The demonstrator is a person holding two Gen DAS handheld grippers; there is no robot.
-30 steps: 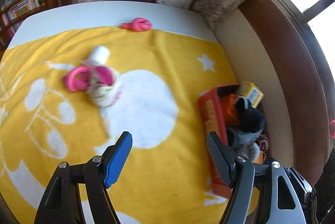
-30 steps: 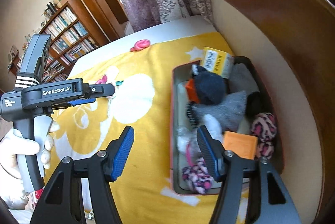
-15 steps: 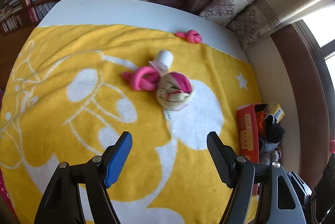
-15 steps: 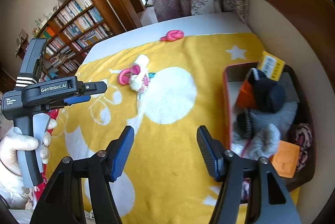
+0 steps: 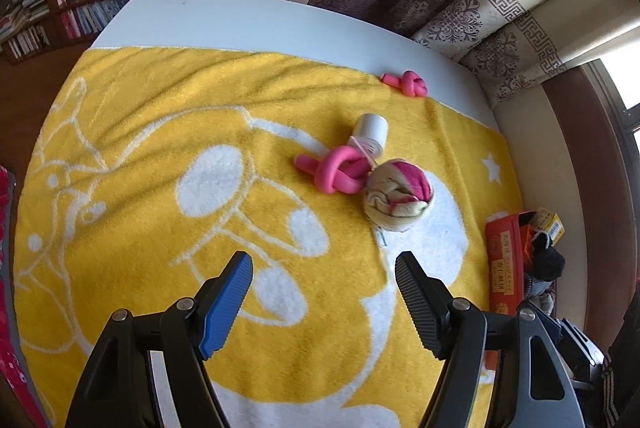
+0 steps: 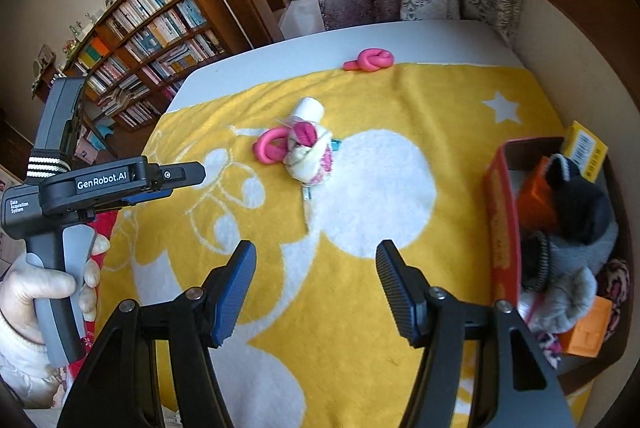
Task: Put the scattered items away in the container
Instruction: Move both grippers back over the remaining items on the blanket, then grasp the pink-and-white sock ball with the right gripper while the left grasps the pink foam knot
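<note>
Both grippers, left [image 5: 324, 298] and right [image 6: 316, 286], hang with jaws apart and empty over the yellow blanket [image 5: 160, 132]. Ahead of both lies the cluster: rolled sock [image 5: 399, 194], pink knotted tube [image 5: 338, 172], white roll [image 5: 371, 132]. Red box [image 6: 500, 212] sits off to their right; neither looks clearly nearer.

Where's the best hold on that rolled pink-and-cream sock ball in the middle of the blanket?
Probably across the rolled sock ball's round middle, coming from above. Put one finger on its open near side, clear of the pink foam knot that touches its far-left side. It looks soft, so it should compress.
</note>
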